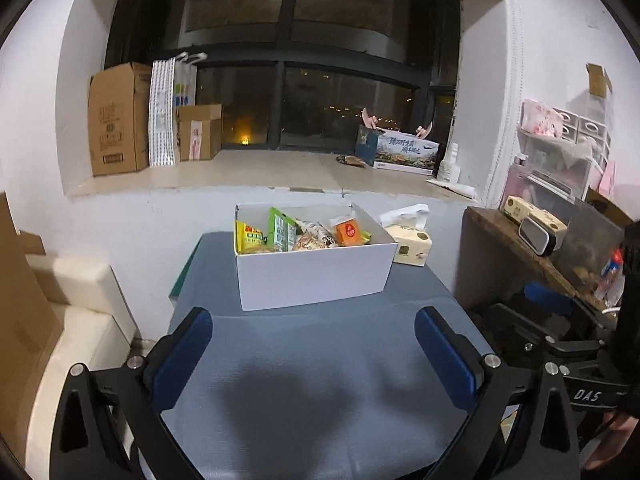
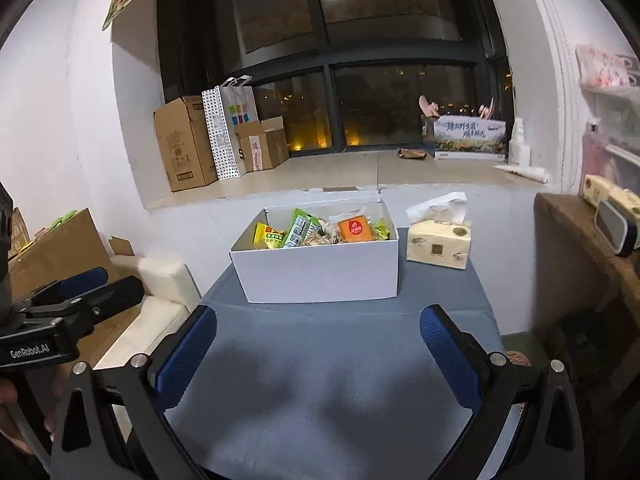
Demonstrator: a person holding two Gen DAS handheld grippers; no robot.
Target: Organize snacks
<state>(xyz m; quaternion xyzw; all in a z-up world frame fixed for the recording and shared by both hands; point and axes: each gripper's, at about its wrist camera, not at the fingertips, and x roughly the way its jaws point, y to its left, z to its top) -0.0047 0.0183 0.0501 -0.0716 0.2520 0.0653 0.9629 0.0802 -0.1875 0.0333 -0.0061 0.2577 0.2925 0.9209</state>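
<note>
- Night-dark windows and a sill with cardboard boxes (image 1: 116, 120) sit behind my grey worktop (image 1: 320, 360).
- On its far end I see the white box (image 1: 316, 276), snacks (image 1: 296, 232) packed inside: yellow, green and orange packets.
- Just right of it stands a tissue pack (image 2: 438, 246).
- My left gripper (image 1: 314, 354) hovers short of the box, jaws wide apart, holding nothing.
- My right gripper (image 2: 318, 354) likewise: jaws spread, nothing between them.
</note>
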